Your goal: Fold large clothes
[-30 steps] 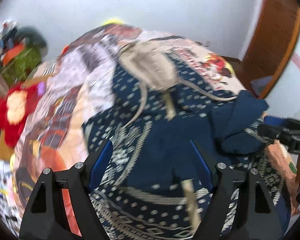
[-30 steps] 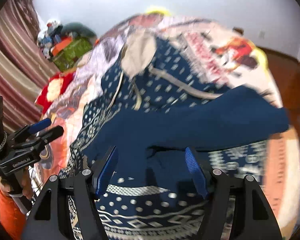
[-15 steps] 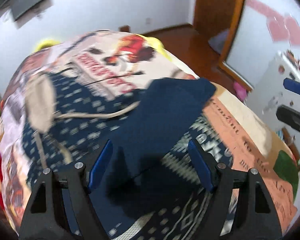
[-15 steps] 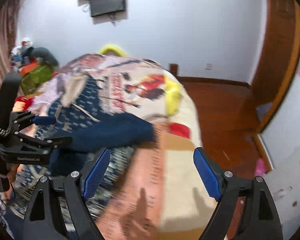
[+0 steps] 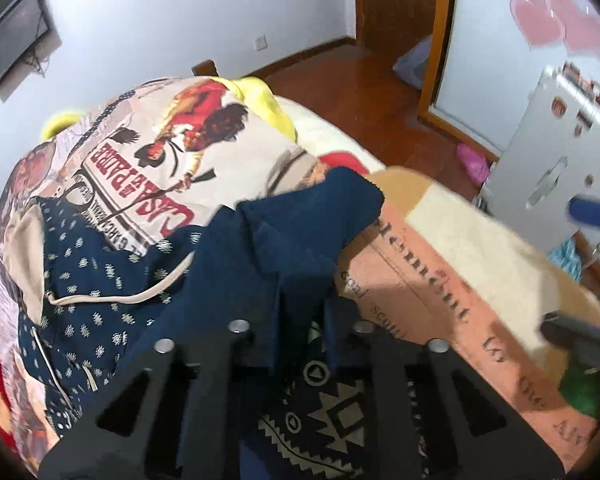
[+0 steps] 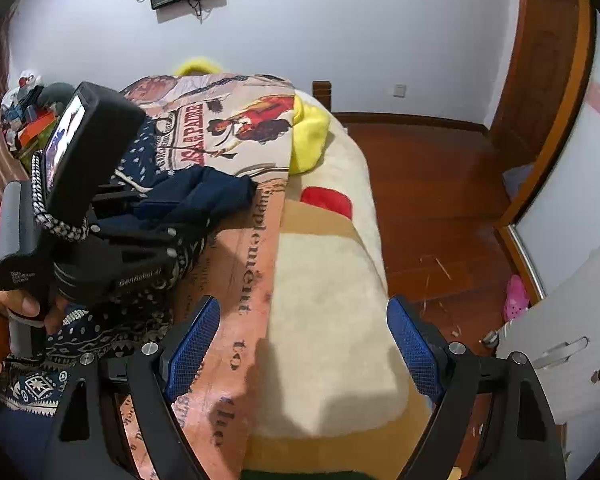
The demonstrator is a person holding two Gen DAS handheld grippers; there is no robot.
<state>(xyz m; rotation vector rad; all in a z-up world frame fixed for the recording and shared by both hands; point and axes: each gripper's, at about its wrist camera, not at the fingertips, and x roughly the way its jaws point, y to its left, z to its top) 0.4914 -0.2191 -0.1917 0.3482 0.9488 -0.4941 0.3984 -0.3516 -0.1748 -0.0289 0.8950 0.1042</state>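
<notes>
A navy hoodie (image 5: 112, 280) with white dots, beige hood lining and drawstring lies spread on the bed. Its plain navy sleeve (image 5: 300, 232) runs toward the bed's right side. My left gripper (image 5: 300, 332) is shut on the near part of that sleeve, and the fabric bunches between the fingers. In the right wrist view the left gripper (image 6: 112, 248) sits at the left, holding the sleeve (image 6: 196, 196). My right gripper (image 6: 304, 344) is open and empty above the cream blanket, to the right of the hoodie. Its blue fingertips (image 5: 592, 212) show at the right edge of the left view.
The bed carries a printed poster-style cover (image 5: 160, 148), a cream blanket (image 6: 324, 304) and a yellow cloth (image 6: 308, 136). Wooden floor (image 6: 432, 184) lies to the right with a pink slipper (image 6: 516, 292) and a white cabinet (image 5: 556, 160). A pile of clutter (image 6: 24, 108) sits far left.
My left gripper has closed on the navy sleeve, having been open over it. My right gripper has swung right, off the hoodie, over the cream blanket, and stays open.
</notes>
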